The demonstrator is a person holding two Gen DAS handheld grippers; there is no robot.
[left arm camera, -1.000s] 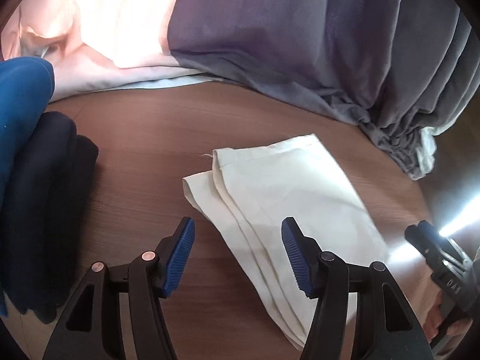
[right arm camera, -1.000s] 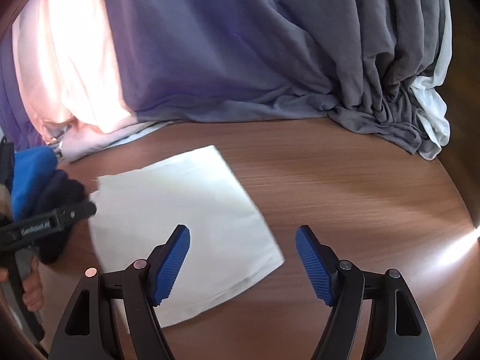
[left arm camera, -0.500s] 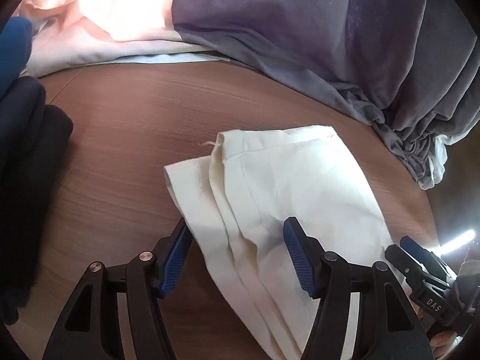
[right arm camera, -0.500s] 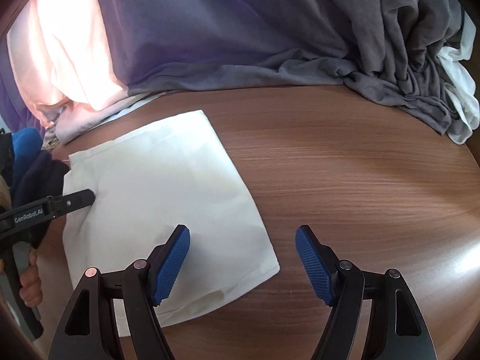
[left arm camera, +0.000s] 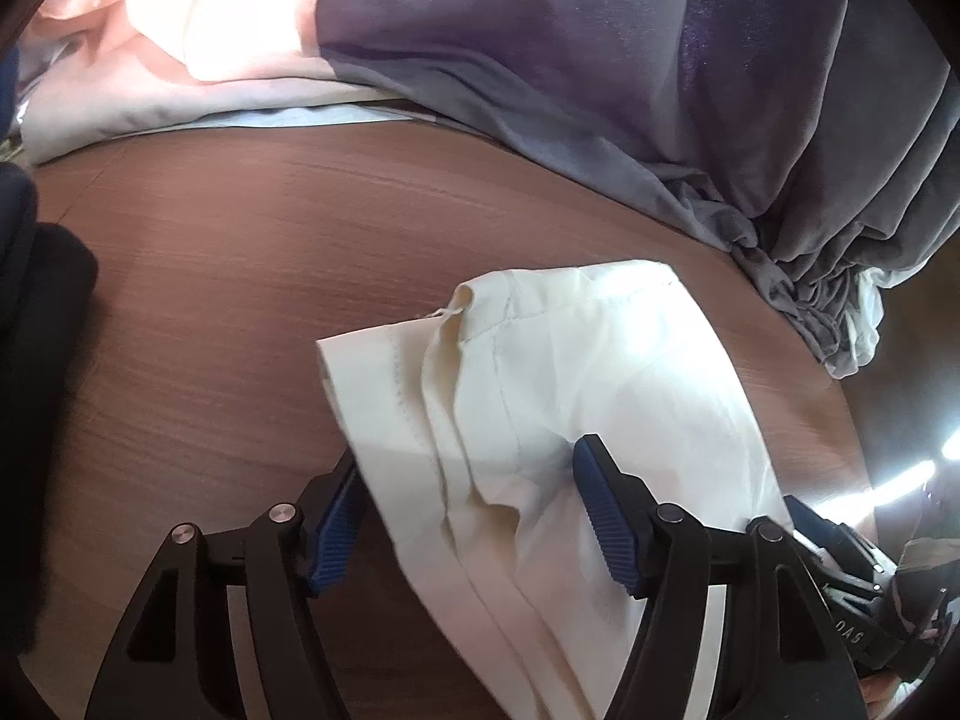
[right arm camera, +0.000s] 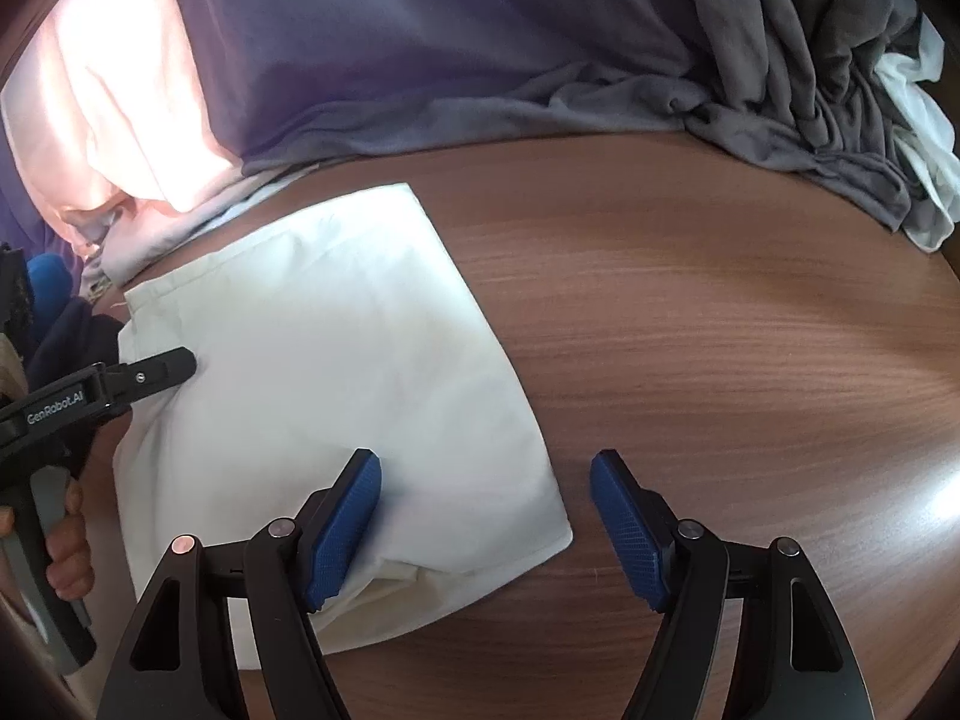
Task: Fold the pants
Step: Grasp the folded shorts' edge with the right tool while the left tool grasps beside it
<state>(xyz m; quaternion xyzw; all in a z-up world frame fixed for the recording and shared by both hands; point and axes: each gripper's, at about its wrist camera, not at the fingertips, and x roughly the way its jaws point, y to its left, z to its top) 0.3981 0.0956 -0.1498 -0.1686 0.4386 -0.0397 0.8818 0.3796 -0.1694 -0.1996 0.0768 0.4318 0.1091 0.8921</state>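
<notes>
Cream-white folded pants (left arm camera: 600, 384) lie on the brown wooden table (left arm camera: 240, 300). My left gripper (left arm camera: 462, 516) is open and straddles the pants' left edge: its right finger presses on the cloth, its left finger is at the edge, partly under it. In the right wrist view the pants (right arm camera: 336, 360) form a flat rectangle. My right gripper (right arm camera: 486, 528) is open over the pants' near right corner, left finger on the cloth, right finger above bare wood. The left gripper's tip (right arm camera: 174, 363) shows at the pants' left edge.
A heap of grey-purple and pink clothes (left arm camera: 540, 60) lines the table's far side, also in the right wrist view (right arm camera: 480, 30). Dark folded garments (left arm camera: 36, 360) lie at the left. Bare table wood (right arm camera: 750, 330) lies right of the pants.
Both grippers moved forward and down onto the pants. The left gripper now straddles the left edge and the cloth is bunched between its fingers. The right gripper came over the near right corner.
</notes>
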